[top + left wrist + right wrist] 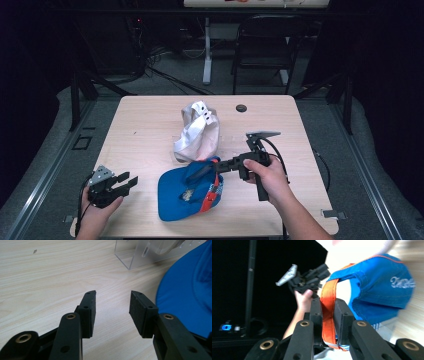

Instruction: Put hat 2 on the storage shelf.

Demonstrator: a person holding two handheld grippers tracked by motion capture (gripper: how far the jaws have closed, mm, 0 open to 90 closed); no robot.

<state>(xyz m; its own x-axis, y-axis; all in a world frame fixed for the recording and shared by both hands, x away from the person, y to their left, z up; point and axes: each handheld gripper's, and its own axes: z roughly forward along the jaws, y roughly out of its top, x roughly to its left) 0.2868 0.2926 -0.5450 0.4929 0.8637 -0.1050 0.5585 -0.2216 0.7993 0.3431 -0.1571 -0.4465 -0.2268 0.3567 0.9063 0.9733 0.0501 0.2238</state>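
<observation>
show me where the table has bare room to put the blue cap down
Bare wood lies along the left side of the table, between the white cap and the open left hand-held gripper, and at the right edge beyond the right hand-held gripper. The centre is crowded: the blue cap nearly touches the white one.

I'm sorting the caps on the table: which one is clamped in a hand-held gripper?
The blue cap with the orange band, nearer the person. The right hand-held gripper pinches that band. The white cap behind it lies untouched.

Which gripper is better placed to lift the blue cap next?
Right. The right gripper is already clamped on the blue cap's orange band. The left gripper rests open beside it, holding nothing.
</observation>
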